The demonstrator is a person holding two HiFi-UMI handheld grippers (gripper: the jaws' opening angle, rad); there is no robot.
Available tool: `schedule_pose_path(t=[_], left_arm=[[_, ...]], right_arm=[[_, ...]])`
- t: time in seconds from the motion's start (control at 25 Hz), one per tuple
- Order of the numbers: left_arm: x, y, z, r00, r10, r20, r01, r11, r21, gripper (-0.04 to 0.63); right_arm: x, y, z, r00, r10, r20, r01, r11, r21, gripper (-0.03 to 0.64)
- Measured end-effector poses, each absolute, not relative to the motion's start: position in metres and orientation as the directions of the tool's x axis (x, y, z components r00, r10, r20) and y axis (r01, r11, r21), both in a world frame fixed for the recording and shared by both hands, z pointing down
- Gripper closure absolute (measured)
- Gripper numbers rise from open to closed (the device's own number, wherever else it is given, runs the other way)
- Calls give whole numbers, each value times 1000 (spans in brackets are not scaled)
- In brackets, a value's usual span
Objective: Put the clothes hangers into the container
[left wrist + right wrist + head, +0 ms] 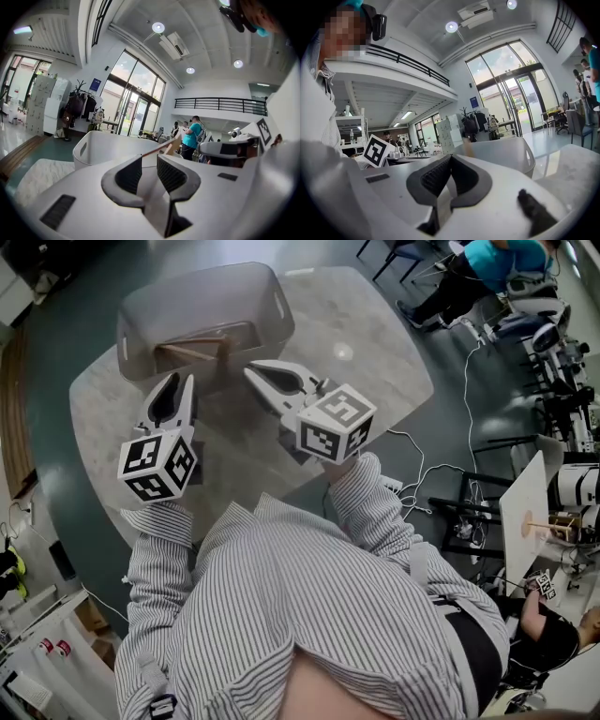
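Note:
A grey translucent container (141, 310) stands at the far side of the round table (375, 352). Wooden clothes hangers (192, 352) lie inside it. One hanger end (171, 144) sticks up above the container's rim (108, 143) in the left gripper view. My left gripper (182, 381) hovers just before the container's near wall, open, with nothing between its jaws. To its right, my right gripper (251, 370) points at the container's near right corner; its pads meet at the tips and hold nothing. The container (501, 150) fills the middle of the right gripper view.
The table's near edge runs just under my sleeves. Cables (422, 465) trail over the floor to the right, next to stands and equipment (562, 381). A person in a teal shirt (497, 259) sits at the far right. Beyond the container, glass doors (131, 112) and other people show.

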State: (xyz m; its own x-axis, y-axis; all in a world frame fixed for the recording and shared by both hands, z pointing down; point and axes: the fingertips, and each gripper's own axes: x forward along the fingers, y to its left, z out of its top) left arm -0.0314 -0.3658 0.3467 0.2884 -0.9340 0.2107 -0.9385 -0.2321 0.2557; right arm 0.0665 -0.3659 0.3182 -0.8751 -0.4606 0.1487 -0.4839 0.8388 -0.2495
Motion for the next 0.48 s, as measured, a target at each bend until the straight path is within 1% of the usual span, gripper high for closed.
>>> schedule_pose_path(t=[0.48], left_arm=[[-21, -360, 345, 312, -927, 209, -931, -255, 260, 505]], right_arm=[[71, -359, 319, -870, -470, 148, -493, 833, -252, 602]])
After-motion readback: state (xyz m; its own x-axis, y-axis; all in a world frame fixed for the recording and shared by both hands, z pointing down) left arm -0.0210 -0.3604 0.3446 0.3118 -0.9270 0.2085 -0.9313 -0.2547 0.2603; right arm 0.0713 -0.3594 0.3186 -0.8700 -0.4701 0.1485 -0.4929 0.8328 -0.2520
